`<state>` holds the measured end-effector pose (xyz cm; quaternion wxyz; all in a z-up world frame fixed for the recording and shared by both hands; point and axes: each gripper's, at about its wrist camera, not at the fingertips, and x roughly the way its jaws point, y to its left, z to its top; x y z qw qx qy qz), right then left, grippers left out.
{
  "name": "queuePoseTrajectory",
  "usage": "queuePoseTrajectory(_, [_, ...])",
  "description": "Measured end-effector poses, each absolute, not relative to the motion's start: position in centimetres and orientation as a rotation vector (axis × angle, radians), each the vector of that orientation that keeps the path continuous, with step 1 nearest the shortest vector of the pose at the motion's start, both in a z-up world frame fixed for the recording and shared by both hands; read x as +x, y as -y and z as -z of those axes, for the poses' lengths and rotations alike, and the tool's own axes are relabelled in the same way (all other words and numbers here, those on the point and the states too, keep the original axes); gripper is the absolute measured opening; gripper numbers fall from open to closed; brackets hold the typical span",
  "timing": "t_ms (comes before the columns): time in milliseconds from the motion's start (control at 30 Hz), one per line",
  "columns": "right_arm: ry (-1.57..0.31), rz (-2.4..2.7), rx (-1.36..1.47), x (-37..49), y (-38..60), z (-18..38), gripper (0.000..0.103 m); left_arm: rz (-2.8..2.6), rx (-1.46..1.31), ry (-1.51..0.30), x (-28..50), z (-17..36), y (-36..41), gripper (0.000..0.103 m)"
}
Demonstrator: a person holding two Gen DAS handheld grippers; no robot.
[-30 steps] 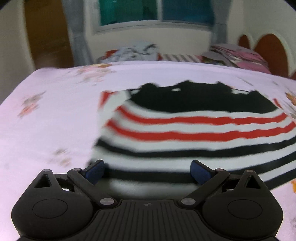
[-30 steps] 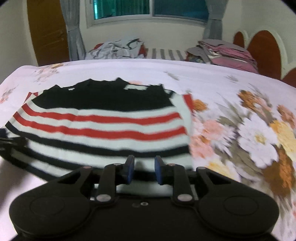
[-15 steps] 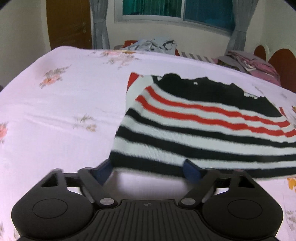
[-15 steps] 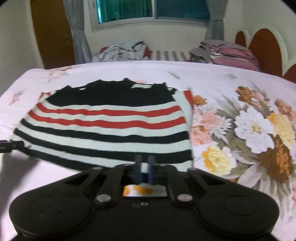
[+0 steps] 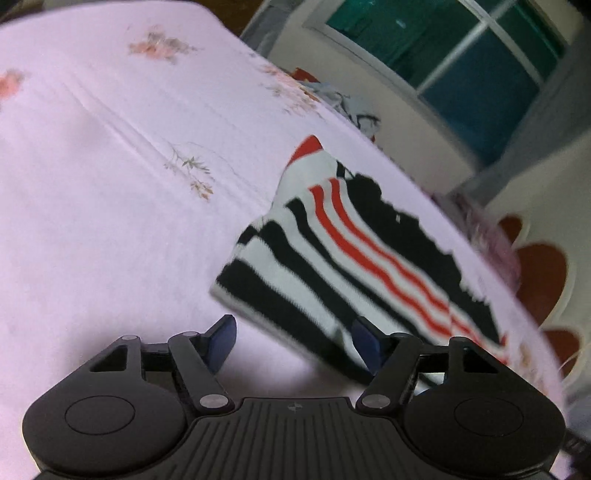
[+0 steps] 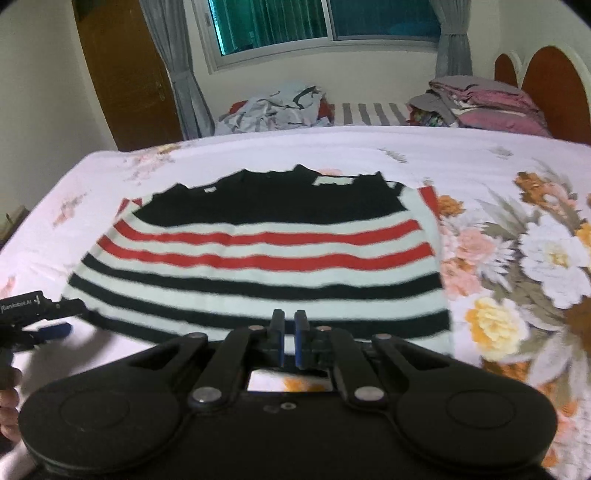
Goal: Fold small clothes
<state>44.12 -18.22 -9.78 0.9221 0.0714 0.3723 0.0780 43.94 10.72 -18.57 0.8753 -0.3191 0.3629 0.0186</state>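
On the bed's pink floral sheet (image 6: 480, 155) we had the striped sweater (image 6: 266, 251) lying flat, black yoke toward the window (image 6: 325, 22), red and black stripes running down to the hem nearest us. Our right gripper (image 6: 290, 341) had its jaws together at the hem's middle-right; the blue pads sat nearly touching with the hem's edge right at them, so we read it as pinched on the knit, though the fabric between the pads was hard to make out. Our left gripper (image 5: 291, 339) sat rolled over at the sweater's (image 5: 351, 258) near-left corner, jaws still apart and closing, the hem corner between the fingers but the pads not pressing it; one blue pad overlapped the black stripe, the other hung over bare sheet (image 5: 110, 166). From the right wrist view we saw the left gripper (image 6: 48, 325) at the frame's left edge, just beside that hem corner. Beyond the bed lay a loose clothes pile (image 6: 273, 107) and folded bedding (image 6: 480, 99) by the headboard (image 6: 550, 85).
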Motion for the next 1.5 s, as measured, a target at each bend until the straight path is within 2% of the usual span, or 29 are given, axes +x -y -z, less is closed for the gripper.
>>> queuePoseTrajectory(167, [-0.759,-0.197,0.170,47.4,16.2,10.2,0.005,-0.034,-0.818,-0.685,45.9,20.0,-11.8,0.068])
queuePoseTrajectory(233, [-0.754,-0.210,0.181,48.6,15.7,10.5,0.005,-0.053,-0.867,-0.659,46.5,20.5,-11.8,0.063])
queuePoseTrajectory(300, [-0.745,-0.222,0.194,49.9,15.1,11.0,0.005,-0.087,-0.911,-0.628,46.9,20.9,-11.0,0.063])
queuePoseTrajectory(400, [-0.747,-0.232,0.212,51.3,14.4,12.1,0.002,-0.099,-0.884,-0.604,48.1,21.0,-9.8,0.063])
queuePoseTrajectory(467, [-0.756,-0.228,0.194,52.1,13.9,12.7,0.001,-0.107,-0.884,-0.614,49.1,21.4,-9.6,0.030])
queuePoseTrajectory(500, [-0.760,-0.230,0.185,52.3,13.8,12.9,0.001,-0.105,-0.900,-0.637,49.6,22.1,-9.8,0.021])
queuePoseTrajectory(733, [-0.767,-0.236,0.145,53.5,12.8,12.5,0.001,-0.027,-0.892,-0.595,49.8,21.1,-10.2,0.019])
queuePoseTrajectory(800, [-0.840,-0.226,0.128,54.7,12.6,14.1,0.000,-0.054,-0.877,-0.648,50.5,22.0,-10.1,0.019])
queuePoseTrajectory(1033, [-0.832,-0.217,0.199,54.9,13.4,14.7,0.000,-0.064,-0.905,-0.618,50.6,21.4,-9.1,0.019])
queuePoseTrajectory(1133, [-0.848,-0.234,0.226,54.9,14.2,14.1,0.000,-0.034,-0.841,-0.585,50.5,18.7,-8.2,0.019])
queuePoseTrajectory(1300, [-0.772,-0.218,0.328,53.3,18.6,11.9,0.003,0.009,-0.646,-0.537,51.0,13.0,-3.4,0.019])
queuePoseTrajectory(1500, [-0.689,-0.166,0.406,50.4,26.8,9.0,0.003,0.128,-0.395,-0.553,52.2,7.6,6.3,0.019])
